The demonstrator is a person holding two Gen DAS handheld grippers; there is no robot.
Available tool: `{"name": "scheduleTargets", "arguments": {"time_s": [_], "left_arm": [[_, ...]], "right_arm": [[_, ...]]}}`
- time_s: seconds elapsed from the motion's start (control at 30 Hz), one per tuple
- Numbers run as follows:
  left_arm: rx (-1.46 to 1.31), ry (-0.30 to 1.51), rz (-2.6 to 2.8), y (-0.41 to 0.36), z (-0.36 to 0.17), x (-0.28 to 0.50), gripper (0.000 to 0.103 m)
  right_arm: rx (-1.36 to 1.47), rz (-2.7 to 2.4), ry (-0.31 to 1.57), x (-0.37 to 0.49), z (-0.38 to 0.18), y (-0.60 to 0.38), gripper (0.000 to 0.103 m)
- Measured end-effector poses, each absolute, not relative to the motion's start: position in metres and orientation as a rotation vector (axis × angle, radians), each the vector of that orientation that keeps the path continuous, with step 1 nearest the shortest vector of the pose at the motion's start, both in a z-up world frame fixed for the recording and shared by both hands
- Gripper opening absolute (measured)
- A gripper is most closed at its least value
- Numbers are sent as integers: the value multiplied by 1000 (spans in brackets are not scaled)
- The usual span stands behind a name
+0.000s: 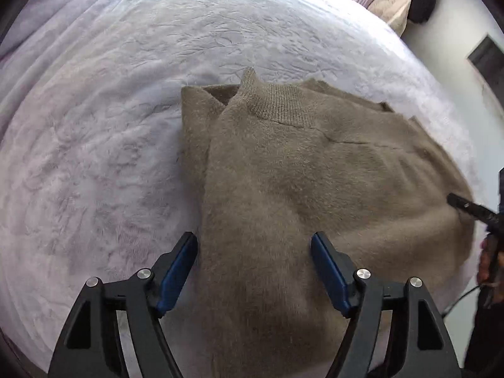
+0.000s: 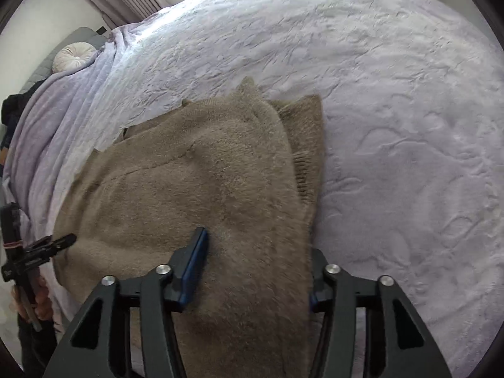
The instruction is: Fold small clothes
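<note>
Both my grippers, left gripper [image 1: 254, 267] and right gripper [image 2: 256, 271], hang spread over the folded taupe sweater [image 1: 283, 173], pinching nothing; next I should square its near edges evenly.

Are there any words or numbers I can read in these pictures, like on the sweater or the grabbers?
None can be read.
Brown sweater: no label or print shows.
Lilac blanket: only a pressed pattern.
Left gripper: faint pale marks, too small and blurred.
</note>
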State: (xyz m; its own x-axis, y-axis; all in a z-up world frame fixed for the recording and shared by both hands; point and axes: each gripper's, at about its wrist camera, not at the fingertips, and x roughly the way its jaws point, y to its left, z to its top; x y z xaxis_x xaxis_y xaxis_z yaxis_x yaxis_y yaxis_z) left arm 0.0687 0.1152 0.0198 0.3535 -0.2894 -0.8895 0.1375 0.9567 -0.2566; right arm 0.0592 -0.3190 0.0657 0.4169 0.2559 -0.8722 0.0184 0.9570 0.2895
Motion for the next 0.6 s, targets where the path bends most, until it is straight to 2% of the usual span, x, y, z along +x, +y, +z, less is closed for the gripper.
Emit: {"name": "scheduleTargets", "arguments": {"time_s": [0.17,0.37,0.5,0.6], "left_arm": [[-74,1074,-124,128,47,38,76],[29,900,-207,54,79,30,76],[84,944,-287,4,52,42,76],[169,1019,-220,-7,15,44,76]], "right_arm": [[114,-13,960,23,105,-331,60],[-145,62,828,8,130,-251,61],[-222,168,850,14,110,-201,64],[-236,152,956,22,77,-195,64]]}}
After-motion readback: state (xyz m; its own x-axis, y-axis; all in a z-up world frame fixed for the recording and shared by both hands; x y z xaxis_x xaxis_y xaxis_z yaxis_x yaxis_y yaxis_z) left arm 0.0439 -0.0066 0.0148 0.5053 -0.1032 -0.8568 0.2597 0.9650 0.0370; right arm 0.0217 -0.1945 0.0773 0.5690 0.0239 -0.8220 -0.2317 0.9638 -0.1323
